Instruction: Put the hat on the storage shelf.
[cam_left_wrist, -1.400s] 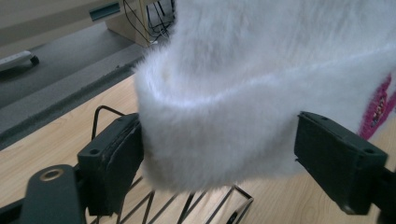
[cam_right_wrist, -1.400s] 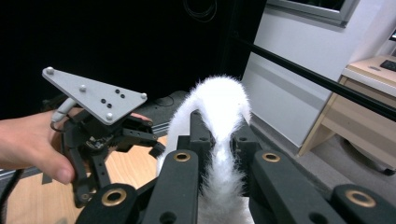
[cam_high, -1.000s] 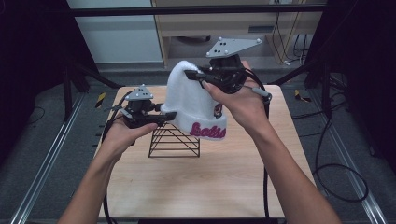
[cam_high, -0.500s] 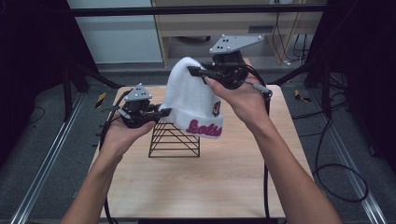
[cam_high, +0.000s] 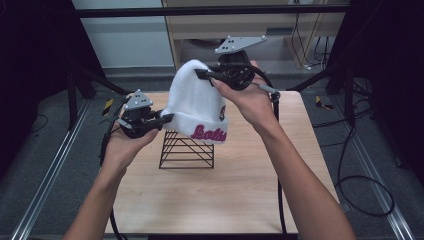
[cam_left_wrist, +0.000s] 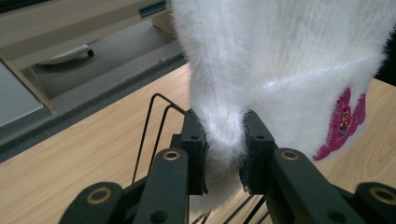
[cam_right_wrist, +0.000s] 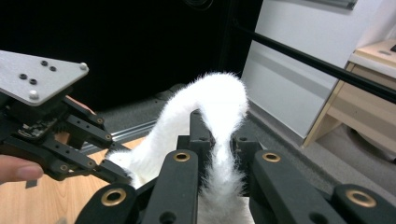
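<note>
High view: left tool (cam_high: 167, 118) just clamped white beanie (cam_high: 195, 100)

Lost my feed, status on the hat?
Left gripper and right gripper both shut on white beanie. Beanie above wire stand. Nothing blocking.

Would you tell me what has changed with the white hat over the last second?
The left gripper has just closed on the white hat's lower edge. The right gripper, clamped near its crown, shifted slightly left. The wire rack stayed put.
</note>
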